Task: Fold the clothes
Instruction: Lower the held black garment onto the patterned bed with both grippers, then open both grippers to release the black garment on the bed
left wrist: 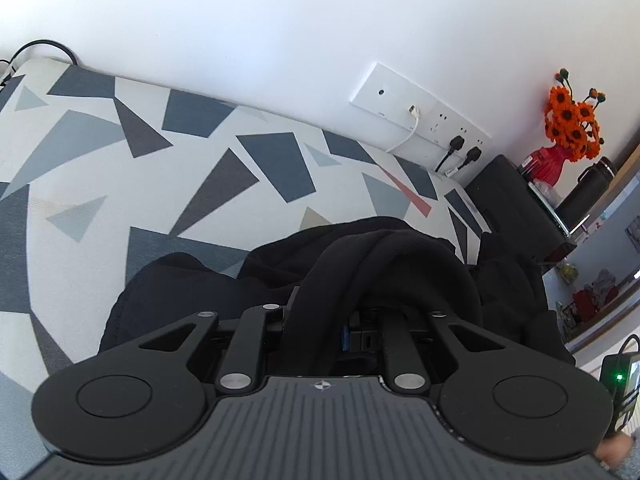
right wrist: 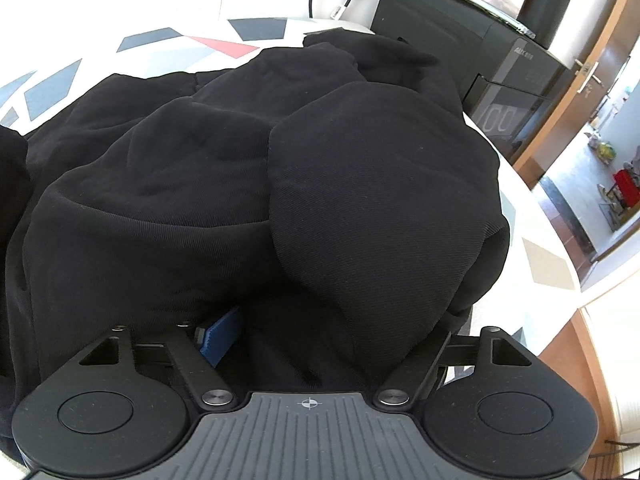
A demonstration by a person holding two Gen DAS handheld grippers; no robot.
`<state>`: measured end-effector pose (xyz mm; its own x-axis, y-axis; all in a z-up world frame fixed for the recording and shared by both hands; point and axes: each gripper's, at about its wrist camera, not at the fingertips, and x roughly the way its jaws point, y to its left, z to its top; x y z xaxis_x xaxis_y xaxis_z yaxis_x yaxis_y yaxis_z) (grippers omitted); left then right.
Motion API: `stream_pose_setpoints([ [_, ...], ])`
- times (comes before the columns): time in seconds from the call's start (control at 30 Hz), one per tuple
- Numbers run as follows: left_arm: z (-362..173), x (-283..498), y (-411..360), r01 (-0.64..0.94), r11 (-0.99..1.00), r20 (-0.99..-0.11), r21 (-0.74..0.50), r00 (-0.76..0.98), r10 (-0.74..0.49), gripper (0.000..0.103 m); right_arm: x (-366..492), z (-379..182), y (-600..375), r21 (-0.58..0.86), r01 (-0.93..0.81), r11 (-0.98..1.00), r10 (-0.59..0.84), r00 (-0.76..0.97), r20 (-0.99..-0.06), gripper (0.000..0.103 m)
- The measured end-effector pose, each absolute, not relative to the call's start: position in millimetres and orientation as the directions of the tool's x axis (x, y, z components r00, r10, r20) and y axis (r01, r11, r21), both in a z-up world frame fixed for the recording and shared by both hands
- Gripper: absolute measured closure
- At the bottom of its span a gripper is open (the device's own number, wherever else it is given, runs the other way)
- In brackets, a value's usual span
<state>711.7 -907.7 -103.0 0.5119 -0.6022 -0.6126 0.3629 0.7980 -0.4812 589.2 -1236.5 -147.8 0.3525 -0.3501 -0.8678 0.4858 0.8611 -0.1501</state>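
A black garment (left wrist: 280, 264) lies bunched on the patterned table (left wrist: 120, 152). A thick roll of its cloth runs through my left gripper (left wrist: 360, 320), which is shut on it; the fingertips are buried in the folds. In the right wrist view the same black garment (right wrist: 280, 160) fills most of the frame in rounded heaps. My right gripper (right wrist: 320, 340) has its jaws spread wide, with cloth draped over and between them. One blue pad (right wrist: 220, 336) shows bare on the left, with no cloth pressed against it. The other pad is hidden under the cloth.
The table (right wrist: 532, 248) carries grey, blue and red shapes and ends close on the right. A wall socket panel (left wrist: 420, 108) with plugs sits behind it. To the right stand a black appliance (right wrist: 480, 40) and a red vase of orange flowers (left wrist: 568, 132), with a doorway beyond.
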Motion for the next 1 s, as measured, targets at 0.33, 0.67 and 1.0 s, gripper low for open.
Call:
stream_pose_setpoints([
  [0.33, -99, 712, -853, 0.257, 0.817, -0.609, -0.516, 0.561, -0.56, 0.086, 580, -55, -1230, -0.033, 0.474, 0.88, -0.294, 0.489, -0.821, 0.007],
  [0.67, -87, 702, -788, 0.145, 0.822, -0.573, -0.551, 0.651, -0.498, 0.087, 623, 28, -1206, 0.185, 0.396, 0.899, -0.149, 0.674, -0.723, 0.004],
  [1.0, -43, 669, -694, -0.017, 0.835, -0.458, -0.55, 0.843, -0.284, 0.087, 687, 114, -1153, 0.201, 0.18, 0.963, -0.034, 0.821, -0.569, 0.001],
])
